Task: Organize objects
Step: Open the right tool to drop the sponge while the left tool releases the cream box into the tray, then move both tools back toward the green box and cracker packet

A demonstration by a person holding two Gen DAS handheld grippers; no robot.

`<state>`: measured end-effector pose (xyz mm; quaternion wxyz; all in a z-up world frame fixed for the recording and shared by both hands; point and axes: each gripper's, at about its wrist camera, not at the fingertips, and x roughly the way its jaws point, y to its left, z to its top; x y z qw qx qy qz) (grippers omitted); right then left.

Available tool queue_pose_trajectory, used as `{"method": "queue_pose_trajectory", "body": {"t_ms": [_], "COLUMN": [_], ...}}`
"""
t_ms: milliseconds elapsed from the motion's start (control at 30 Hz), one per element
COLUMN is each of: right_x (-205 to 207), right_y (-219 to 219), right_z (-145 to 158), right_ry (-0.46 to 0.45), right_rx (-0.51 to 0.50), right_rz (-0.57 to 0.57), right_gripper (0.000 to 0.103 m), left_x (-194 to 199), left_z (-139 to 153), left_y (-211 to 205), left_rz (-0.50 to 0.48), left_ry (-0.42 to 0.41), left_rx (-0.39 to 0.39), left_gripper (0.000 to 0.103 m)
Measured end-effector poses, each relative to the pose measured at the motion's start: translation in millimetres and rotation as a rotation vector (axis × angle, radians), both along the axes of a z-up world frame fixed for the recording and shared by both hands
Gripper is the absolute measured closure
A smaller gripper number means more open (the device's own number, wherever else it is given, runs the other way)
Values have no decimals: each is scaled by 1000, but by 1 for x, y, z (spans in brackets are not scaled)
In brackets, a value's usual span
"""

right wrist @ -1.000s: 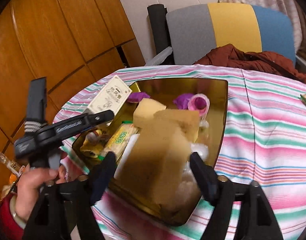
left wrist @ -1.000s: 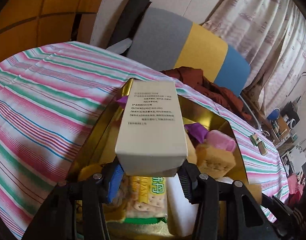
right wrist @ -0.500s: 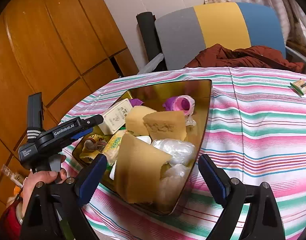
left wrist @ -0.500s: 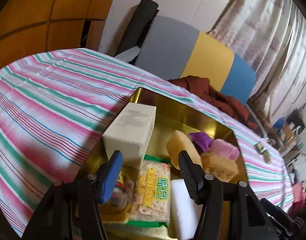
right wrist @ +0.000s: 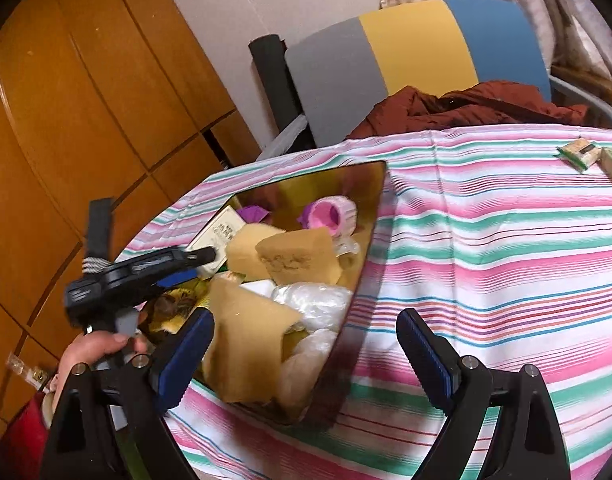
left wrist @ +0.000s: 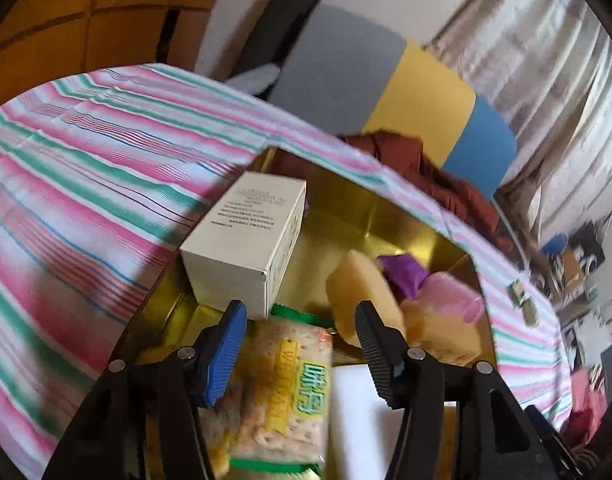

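Observation:
A gold tray on the striped tablecloth holds several items. A white printed box lies against the tray's left wall. My left gripper hangs open just behind the box, over a cracker packet, with nothing between its pads. In the right wrist view a hand holds that left gripper over the tray. My right gripper stands wide open at the tray's near corner, above a tan sponge slab it no longer touches. More sponges and a pink roll lie further in.
Small wrapped packets lie on the tablecloth at the far right. A grey, yellow and blue chair back with a rust-coloured garment stands behind the table. Wooden cabinets line the left side.
The left gripper let go of the white box, which now rests in the tray, and drew back. The right gripper released the tan sponge slab into the tray and shifted right.

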<state>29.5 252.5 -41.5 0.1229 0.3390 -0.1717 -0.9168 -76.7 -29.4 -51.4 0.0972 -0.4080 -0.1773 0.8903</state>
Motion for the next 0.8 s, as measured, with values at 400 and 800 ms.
{"method": "queue_pose_trajectory", "body": {"t_ms": [400, 800], "right_x": [-8, -30], "right_y": [0, -22], "right_z": [-3, -2], "right_ry": [-24, -25], "right_rx": [11, 169], "right_rz": [-2, -3], "right_gripper": [8, 6], "left_x": [55, 70], "left_z": [29, 38], "left_y": [36, 35], "left_rz": [-68, -20], "left_ry": [152, 150], "left_rx": [-116, -122], "left_gripper": [45, 41]}}
